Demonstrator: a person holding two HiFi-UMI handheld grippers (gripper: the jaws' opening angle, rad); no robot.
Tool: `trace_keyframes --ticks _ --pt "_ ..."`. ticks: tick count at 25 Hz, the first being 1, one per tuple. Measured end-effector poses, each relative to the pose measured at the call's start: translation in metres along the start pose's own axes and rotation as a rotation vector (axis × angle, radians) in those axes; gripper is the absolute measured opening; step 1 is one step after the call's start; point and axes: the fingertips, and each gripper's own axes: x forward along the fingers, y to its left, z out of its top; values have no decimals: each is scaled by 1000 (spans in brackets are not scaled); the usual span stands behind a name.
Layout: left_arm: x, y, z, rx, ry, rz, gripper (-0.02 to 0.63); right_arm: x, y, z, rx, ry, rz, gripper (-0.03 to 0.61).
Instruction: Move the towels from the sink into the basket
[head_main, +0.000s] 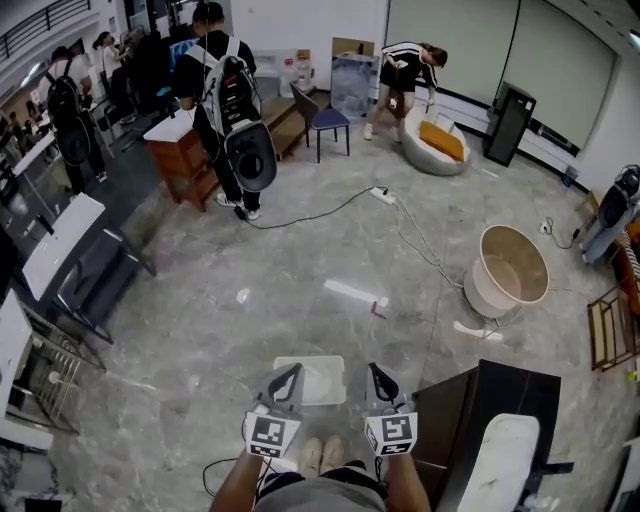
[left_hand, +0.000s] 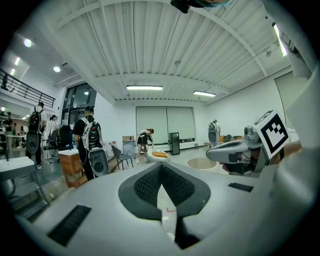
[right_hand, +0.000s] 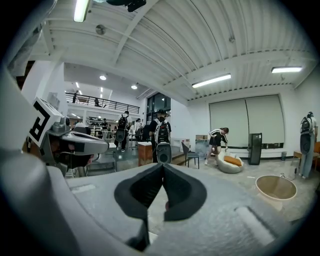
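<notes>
Before any grasp: left gripper (head_main: 288, 377) and right gripper (head_main: 381, 377), jaws pressed together and empty, hover above the white basket (head_main: 322, 392). No towels are visible, so the next move is probably to find them.

A person with a backpack (head_main: 225, 95) stands beside a wooden cabinet (head_main: 182, 160), with a dark chair (head_main: 322, 118) just beyond. Another person (head_main: 405, 72) bends over a white round seat with an orange cushion (head_main: 438, 143), near a black upright box (head_main: 508, 122). A power strip (head_main: 383, 195) lies on the marble floor (head_main: 300, 260), its cable trailing
</notes>
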Motion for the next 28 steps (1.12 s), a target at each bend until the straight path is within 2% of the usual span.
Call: trace_keyframes --ticks 6,12,22,28 --pt "8 -14 5 7 -12 -42 9 -12 -12 0 9 -1 -45 0" --pt "20 -42 14 18 -35 -135 9 -38 -30 -2 24 -1 -134 0" --pt "50 -126 21 35 -70 -389 9 -116 -74 -22 61 14 -390 0" --pt "65 -200 29 57 -98 -559 9 -183 -117 -39 74 36 -575 0"
